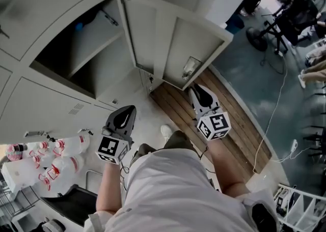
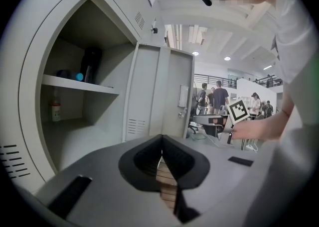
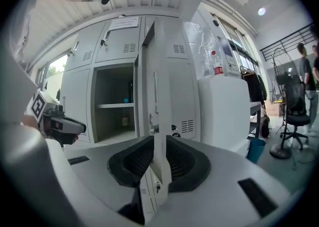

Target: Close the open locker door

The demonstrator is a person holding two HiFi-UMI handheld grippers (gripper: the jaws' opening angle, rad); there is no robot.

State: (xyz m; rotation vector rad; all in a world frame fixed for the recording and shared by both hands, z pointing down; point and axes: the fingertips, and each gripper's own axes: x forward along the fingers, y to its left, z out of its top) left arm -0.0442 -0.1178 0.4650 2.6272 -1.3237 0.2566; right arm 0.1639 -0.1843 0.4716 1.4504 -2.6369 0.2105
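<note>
The grey locker door (image 1: pixel 173 42) stands wide open, swung out from the open compartment (image 1: pixel 86 58) with its shelf. My right gripper (image 1: pixel 197 91) is at the door's free edge, just below the latch (image 1: pixel 189 67). In the right gripper view the door's edge (image 3: pixel 154 96) runs up the gap of the right gripper (image 3: pixel 155 144), whose jaws stand apart around it without clearly pressing. My left gripper (image 1: pixel 126 111) hangs lower left, away from the door, jaws together and empty. From the left gripper (image 2: pixel 162 146) the door (image 2: pixel 159 91) appears ahead.
A dark bottle (image 2: pixel 89 64) and a small bottle (image 2: pixel 56 109) stand inside the locker. Plastic bottles (image 1: pixel 51 160) lie at the lower left. A wooden platform (image 1: pixel 239 129) lies under my feet, with a cable (image 1: pixel 275 109) and an office chair (image 1: pixel 285 17) to the right.
</note>
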